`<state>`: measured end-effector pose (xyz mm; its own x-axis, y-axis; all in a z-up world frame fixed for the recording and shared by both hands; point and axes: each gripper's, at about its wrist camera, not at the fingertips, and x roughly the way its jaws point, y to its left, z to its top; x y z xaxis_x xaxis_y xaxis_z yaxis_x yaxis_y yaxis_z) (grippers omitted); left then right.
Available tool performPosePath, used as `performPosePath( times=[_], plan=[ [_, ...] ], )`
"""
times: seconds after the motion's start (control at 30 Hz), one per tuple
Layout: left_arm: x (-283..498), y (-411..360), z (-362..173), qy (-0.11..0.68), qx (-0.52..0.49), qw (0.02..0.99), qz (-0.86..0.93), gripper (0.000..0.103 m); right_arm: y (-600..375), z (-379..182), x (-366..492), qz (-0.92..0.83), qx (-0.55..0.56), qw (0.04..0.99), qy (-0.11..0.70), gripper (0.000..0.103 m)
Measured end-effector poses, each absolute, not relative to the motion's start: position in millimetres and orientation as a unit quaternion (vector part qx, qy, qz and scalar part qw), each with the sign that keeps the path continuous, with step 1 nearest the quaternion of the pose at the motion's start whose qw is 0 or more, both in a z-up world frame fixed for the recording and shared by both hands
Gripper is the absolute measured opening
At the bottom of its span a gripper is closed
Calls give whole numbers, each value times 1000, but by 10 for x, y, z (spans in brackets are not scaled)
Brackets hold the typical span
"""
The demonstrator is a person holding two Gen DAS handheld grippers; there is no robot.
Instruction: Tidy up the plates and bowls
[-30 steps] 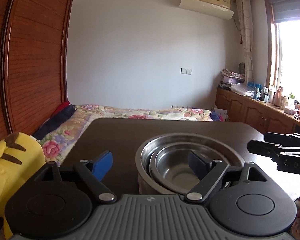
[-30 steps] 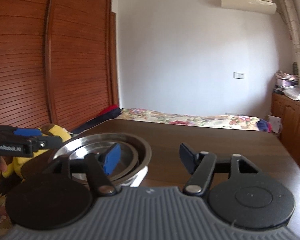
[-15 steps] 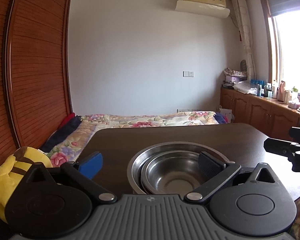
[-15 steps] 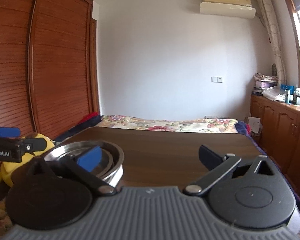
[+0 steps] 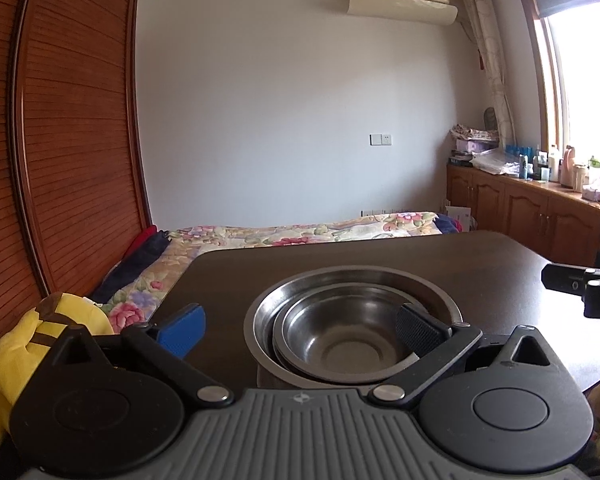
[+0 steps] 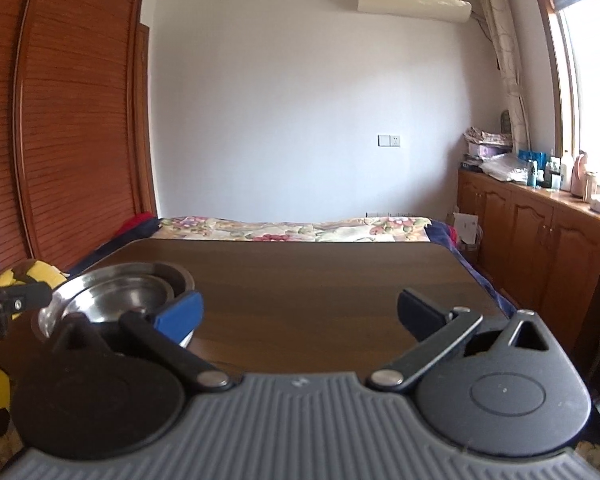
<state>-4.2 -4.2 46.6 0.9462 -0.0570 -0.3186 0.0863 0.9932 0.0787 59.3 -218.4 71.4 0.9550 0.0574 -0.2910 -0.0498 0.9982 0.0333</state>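
Observation:
A small steel bowl (image 5: 346, 340) is nested in a larger steel bowl (image 5: 436, 296) on the dark wooden table (image 5: 340, 260). My left gripper (image 5: 300, 330) hovers open just in front of the stack, holding nothing; its black finger overlaps the bowls' right side in the image. In the right wrist view the nested bowls (image 6: 112, 294) stand at the left of the table (image 6: 320, 280). My right gripper (image 6: 298, 318) is open and empty over bare tabletop to the right of them. The right gripper (image 5: 580, 288) also shows at the left wrist view's right edge.
A yellow plush toy (image 5: 40, 332) lies off the table's left edge. A bed with a floral cover (image 6: 292, 228) sits beyond the far edge. Wooden wardrobe doors (image 5: 60, 160) line the left wall, low cabinets (image 6: 540, 240) with bottles the right.
Both grippers have pulled back and risen from the bowls; the stack looks farther away. The right gripper has moved rightward, off the bowl rim. Both stay open.

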Motion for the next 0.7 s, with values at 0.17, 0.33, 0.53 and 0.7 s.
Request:
performPosePath(
  times=[0.17,0.33,0.53,0.7],
  plan=[
    [-66,-14,432,159,45,986,-32,103,-2180,683,571,26,12,989,147,103],
    [-80,-6,382,165,42,985,-29,103,-2186,680,569,26,12,989,146,103],
    [-72,18,379,166,41,985,-25,103,-2190,679,567,25,11,989,146,103],
    [-93,18,373,165,39,985,-24,103,-2199,687,548,25,13,988,149,103]
  ],
)
